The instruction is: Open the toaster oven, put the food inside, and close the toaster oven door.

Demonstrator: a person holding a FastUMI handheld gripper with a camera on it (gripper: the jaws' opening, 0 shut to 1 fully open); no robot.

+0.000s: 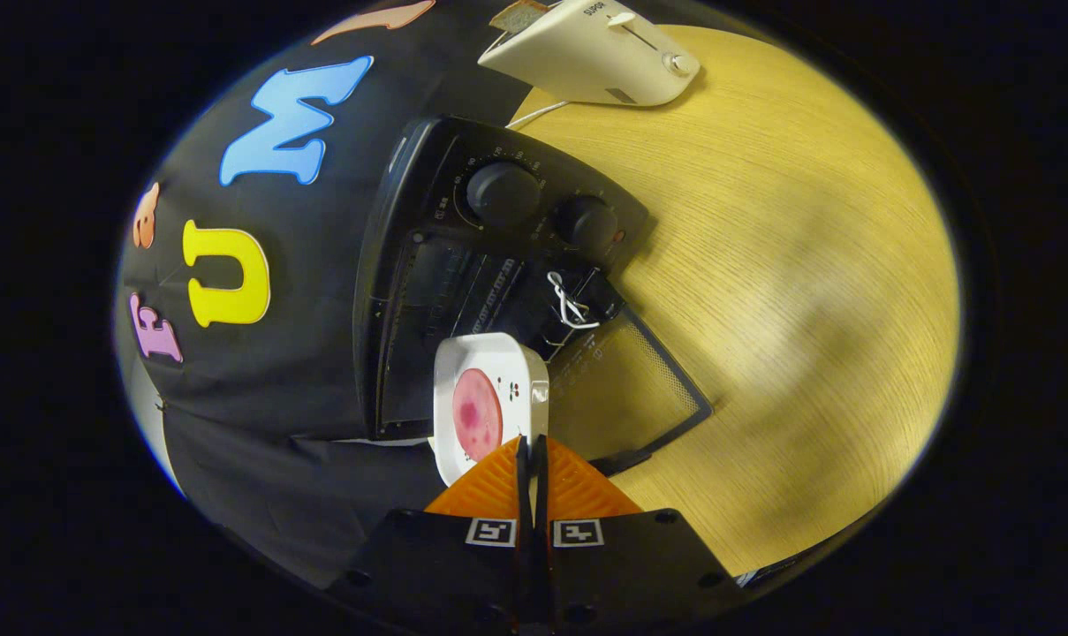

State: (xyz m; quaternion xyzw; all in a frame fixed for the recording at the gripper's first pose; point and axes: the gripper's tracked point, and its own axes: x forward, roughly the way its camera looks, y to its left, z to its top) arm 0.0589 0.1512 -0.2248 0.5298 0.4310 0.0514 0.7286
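Note:
The black toaster oven (463,230) stands on the wooden table (781,265), seen tilted, with two round knobs (503,193) on its panel. Its glass door (626,389) hangs open, folded down towards the table, and the dark cavity (463,291) shows behind it. A white square plate (498,358) carrying a round pink slice of food (476,413) is held at the mouth of the cavity, beside the door. My gripper (531,440) is shut on the plate's near rim, which is pinched between both fingers.
A white pop-up toaster (595,49) with a slice of bread (520,16) in it stands beyond the oven, its white cord (538,113) trailing on the table. A white wire loop (569,305) hangs at the oven's door hinge. The black booth cloth (268,371) lies behind the oven.

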